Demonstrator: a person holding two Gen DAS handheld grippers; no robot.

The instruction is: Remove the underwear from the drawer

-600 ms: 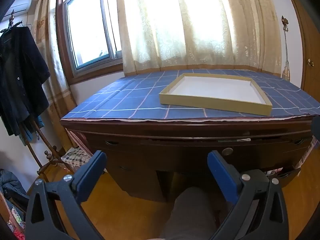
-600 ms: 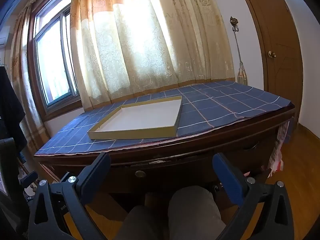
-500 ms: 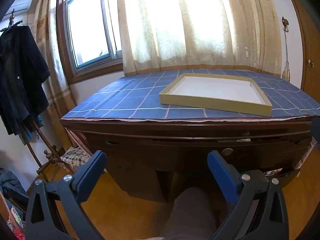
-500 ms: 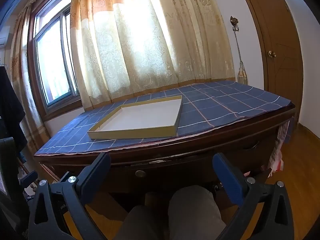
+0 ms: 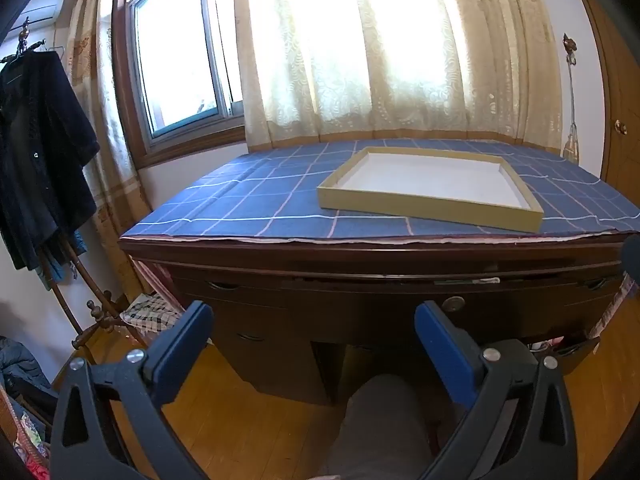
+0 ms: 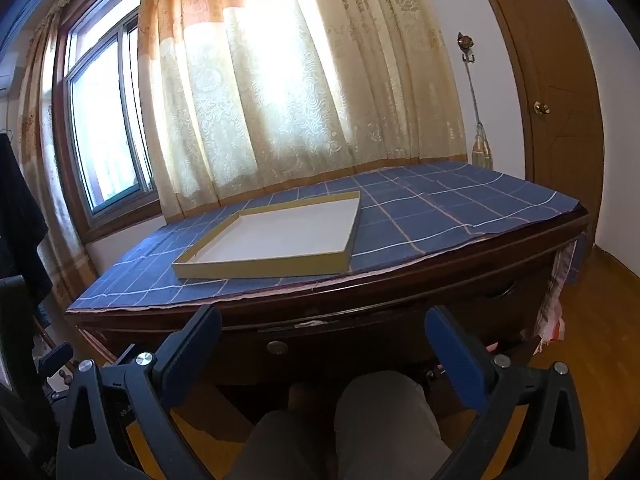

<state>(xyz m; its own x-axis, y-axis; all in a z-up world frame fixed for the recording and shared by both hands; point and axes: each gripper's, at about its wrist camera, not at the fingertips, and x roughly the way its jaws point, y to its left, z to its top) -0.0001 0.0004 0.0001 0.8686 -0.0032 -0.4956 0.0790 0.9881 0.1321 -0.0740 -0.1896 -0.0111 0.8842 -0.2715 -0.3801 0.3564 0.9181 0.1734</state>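
Observation:
A dark wooden desk stands ahead with its middle drawer (image 5: 400, 300) (image 6: 360, 344) shut; a round knob (image 5: 453, 303) (image 6: 276, 347) sits on the drawer front. No underwear shows in either view. My left gripper (image 5: 312, 332) is held open, short of the desk, with nothing between its blue pads. My right gripper (image 6: 320, 340) is also open wide and empty, in front of the drawer. A person's knees (image 6: 360, 420) are below both grippers.
A blue checked cloth (image 5: 260, 200) covers the desk top, and a shallow tan tray (image 5: 432, 188) (image 6: 272, 240) with a white floor lies on it. Dark clothes hang on a coat stand (image 5: 36, 160) at the left. A wooden door (image 6: 560, 120) is on the right.

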